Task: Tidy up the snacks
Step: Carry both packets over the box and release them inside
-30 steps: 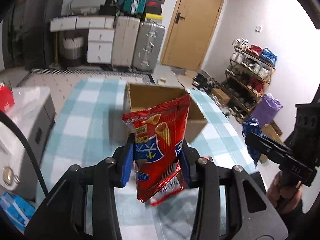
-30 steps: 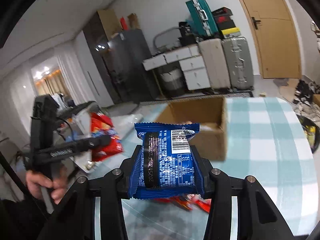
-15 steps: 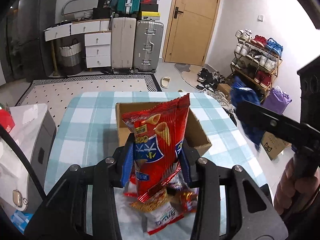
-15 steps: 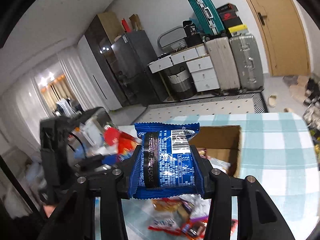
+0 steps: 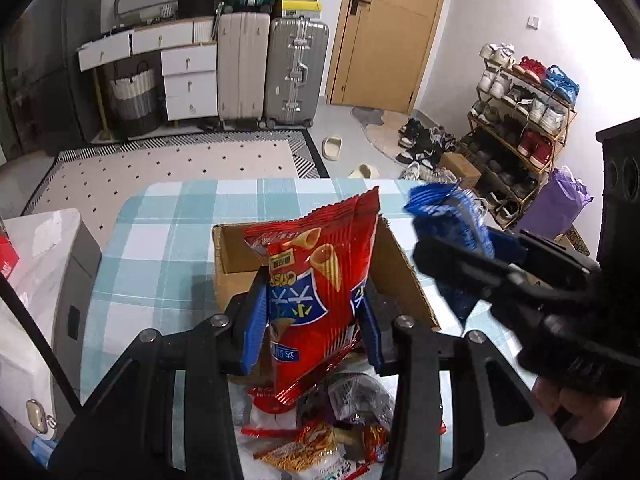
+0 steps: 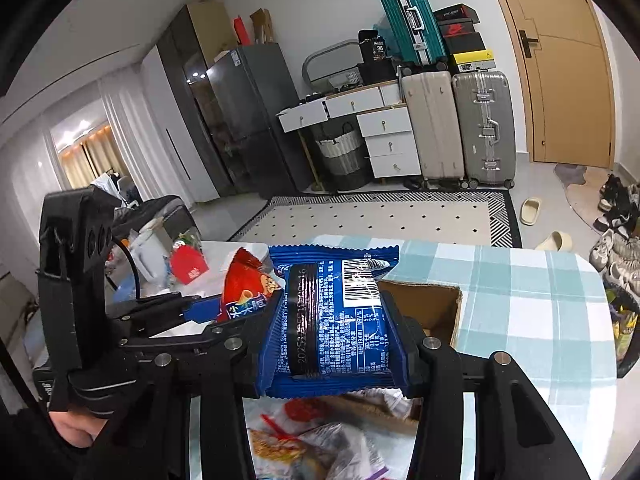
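My left gripper [image 5: 312, 320] is shut on a red snack bag [image 5: 320, 292] with cone pictures, held upright above an open cardboard box [image 5: 404, 276] on the checked tablecloth. My right gripper [image 6: 336, 336] is shut on a blue snack packet [image 6: 332, 312] with a barcode, also held above the box [image 6: 440, 308]. In the left wrist view the right gripper [image 5: 464, 248] and its blue packet [image 5: 444, 216] are at the right of the box. In the right wrist view the left gripper [image 6: 216, 312] and red bag [image 6: 248, 284] are at the left.
A pile of loose snack packets [image 5: 320, 432] lies on the table below the grippers, also in the right wrist view [image 6: 320, 440]. The checked table [image 5: 168, 240] ends near a rug. A grey-white cabinet [image 5: 36, 272] stands left. A shoe rack [image 5: 524, 120] stands at right.
Both grippers have risen with their packets and come closer together over the box. The loose snack pile and the box's inside have come into view below.
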### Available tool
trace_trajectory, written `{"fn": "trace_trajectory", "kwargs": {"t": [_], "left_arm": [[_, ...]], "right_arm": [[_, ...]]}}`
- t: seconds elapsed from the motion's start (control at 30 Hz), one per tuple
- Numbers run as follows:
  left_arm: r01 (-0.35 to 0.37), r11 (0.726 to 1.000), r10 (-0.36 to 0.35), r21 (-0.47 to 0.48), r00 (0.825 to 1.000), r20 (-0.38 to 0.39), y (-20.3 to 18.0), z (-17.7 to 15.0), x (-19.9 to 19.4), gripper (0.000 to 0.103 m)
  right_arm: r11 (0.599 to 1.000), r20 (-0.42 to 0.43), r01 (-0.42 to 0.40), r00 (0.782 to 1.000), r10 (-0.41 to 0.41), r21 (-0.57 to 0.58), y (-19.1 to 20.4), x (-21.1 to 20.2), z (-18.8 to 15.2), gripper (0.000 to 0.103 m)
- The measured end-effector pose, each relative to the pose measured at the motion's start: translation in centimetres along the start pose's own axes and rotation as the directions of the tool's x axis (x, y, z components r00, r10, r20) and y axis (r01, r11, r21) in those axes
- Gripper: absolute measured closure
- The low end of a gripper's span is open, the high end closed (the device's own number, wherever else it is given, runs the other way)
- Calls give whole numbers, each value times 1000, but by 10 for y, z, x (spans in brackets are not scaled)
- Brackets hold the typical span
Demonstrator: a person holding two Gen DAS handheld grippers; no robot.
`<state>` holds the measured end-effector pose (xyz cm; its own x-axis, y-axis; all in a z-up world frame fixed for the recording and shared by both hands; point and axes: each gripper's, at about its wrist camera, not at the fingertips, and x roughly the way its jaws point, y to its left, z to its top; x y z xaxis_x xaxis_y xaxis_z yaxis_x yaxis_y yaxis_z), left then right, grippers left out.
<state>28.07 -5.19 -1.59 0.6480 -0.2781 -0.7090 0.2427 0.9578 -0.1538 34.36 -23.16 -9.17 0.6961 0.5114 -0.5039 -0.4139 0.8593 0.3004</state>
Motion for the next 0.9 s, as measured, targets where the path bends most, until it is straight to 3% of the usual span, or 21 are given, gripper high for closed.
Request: {"fn": "trace_trajectory", "kwargs": {"t": [0.4, 0.9], "left_arm": [[-12, 999, 6, -49, 993, -117, 28, -8, 97, 66], [-22, 997, 8, -77, 985, -174, 38, -11, 130, 63]], "right_arm": [[999, -103, 39, 994, -37, 22, -37, 63, -15, 57], [997, -132, 68, 989, -64, 30, -47, 85, -26, 57]]}}
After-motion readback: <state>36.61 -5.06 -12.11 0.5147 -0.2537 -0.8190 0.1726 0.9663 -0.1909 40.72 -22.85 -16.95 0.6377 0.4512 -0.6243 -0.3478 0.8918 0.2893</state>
